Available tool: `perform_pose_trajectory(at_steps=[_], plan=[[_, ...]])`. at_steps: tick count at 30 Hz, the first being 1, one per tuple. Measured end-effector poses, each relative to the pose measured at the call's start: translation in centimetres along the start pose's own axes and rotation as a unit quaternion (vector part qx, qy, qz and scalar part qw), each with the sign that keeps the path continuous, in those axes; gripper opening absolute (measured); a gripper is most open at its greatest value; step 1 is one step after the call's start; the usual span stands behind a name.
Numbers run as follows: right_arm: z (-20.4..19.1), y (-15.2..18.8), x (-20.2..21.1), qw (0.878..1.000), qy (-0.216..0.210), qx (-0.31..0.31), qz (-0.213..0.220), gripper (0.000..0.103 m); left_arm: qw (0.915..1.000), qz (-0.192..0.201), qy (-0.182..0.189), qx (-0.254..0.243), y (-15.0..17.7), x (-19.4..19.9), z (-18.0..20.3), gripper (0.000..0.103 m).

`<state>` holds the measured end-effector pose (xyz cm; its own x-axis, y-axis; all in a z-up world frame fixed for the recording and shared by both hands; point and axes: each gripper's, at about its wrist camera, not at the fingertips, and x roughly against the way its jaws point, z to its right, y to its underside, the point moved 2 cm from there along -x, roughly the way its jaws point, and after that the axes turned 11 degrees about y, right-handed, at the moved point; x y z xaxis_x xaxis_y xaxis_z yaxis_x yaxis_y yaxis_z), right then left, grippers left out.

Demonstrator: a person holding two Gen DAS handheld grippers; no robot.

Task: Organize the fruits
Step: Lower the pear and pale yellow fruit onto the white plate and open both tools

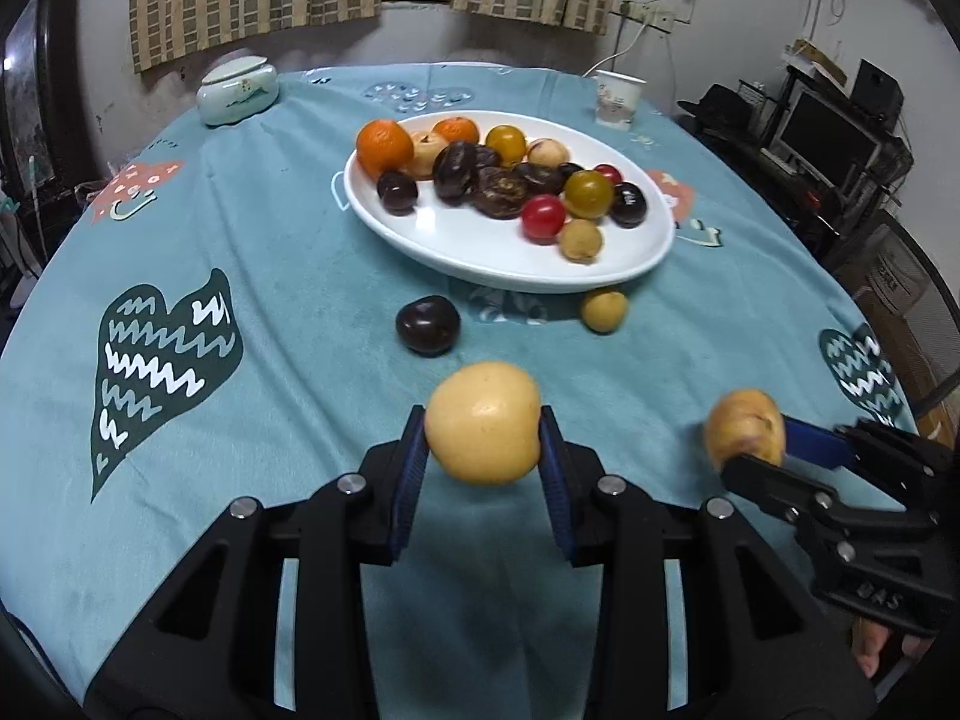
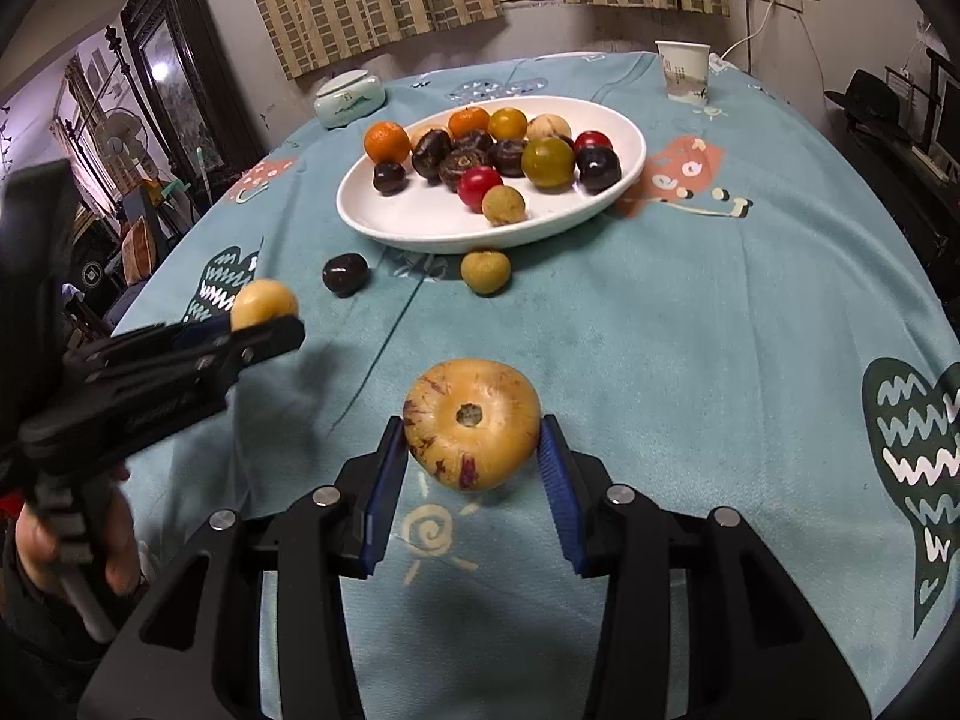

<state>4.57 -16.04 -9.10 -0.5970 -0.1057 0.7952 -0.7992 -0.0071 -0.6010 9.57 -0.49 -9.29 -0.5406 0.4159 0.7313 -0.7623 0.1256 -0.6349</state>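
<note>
My left gripper (image 1: 483, 429) is shut on a smooth yellow fruit (image 1: 480, 414), held just above the teal tablecloth. The right wrist view shows that gripper (image 2: 261, 323) at the left with the fruit (image 2: 264, 300). My right gripper (image 2: 472, 431) is shut on a yellow fruit with purple flecks (image 2: 471, 414), stem end facing the camera. The left wrist view shows it at the right (image 1: 757, 449). Beyond both lies a white oval plate (image 1: 480, 267) (image 2: 420, 229) holding several fruits. A dark plum (image 1: 427, 324) (image 2: 345, 273) and a small tan fruit (image 1: 603, 310) (image 2: 485, 271) lie loose on the cloth before the plate.
A pale lidded ceramic jar (image 1: 237, 90) (image 2: 349, 97) stands at the far left of the round table. A paper cup (image 1: 618, 99) (image 2: 684, 71) stands at the far right. A person's hand (image 2: 36, 540) grips the left handle. Furniture and curtains ring the table.
</note>
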Motion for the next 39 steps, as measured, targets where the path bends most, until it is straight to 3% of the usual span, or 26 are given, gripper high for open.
perform_pose_trajectory(at_steps=[12,19,22,25,28,36,38,39], plan=[[-0.5,-0.7,0.8,1.0,0.004,0.01,0.007,0.045,0.9997,0.012,0.011,-0.017,-0.7,2.4,0.6,0.036],[-0.2,-6.3,1.1,0.998,0.01,0.052,0.02,0.045,0.9991,0.021,-0.02,-0.032,-7.9,3.1,-0.9,0.036],[0.4,-10.1,-0.8,0.998,0.023,0.055,0.02,0.045,0.9986,0.012,-0.032,-0.04,-11.8,0.8,-1.3,0.036],[2.0,-12.8,-4.3,0.999,0.034,0.036,0.012,0.045,0.9987,-0.013,-0.04,-0.029,-13.2,-2.7,-2.2,0.037],[3.3,-13.3,-6.6,0.999,0.037,0.021,-0.005,0.045,0.9985,-0.041,-0.036,-0.006,-13.0,-5.8,-3.4,0.036],[3.4,-13.8,-8.7,0.999,0.024,0.034,-0.009,0.046,0.9978,-0.056,-0.037,-0.001,-13.3,-9.1,-4.4,0.037],[3.2,-13.9,-9.5,0.999,0.034,0.04,-0.012,0.056,0.9973,-0.056,-0.047,0.004,-13.8,-9.3,-4.6,0.056],[3.2,-14.1,-9.5,0.998,0.043,0.043,-0.005,0.058,0.9978,-0.041,-0.05,0.009,-14.3,-8.5,-4.8,0.072]])
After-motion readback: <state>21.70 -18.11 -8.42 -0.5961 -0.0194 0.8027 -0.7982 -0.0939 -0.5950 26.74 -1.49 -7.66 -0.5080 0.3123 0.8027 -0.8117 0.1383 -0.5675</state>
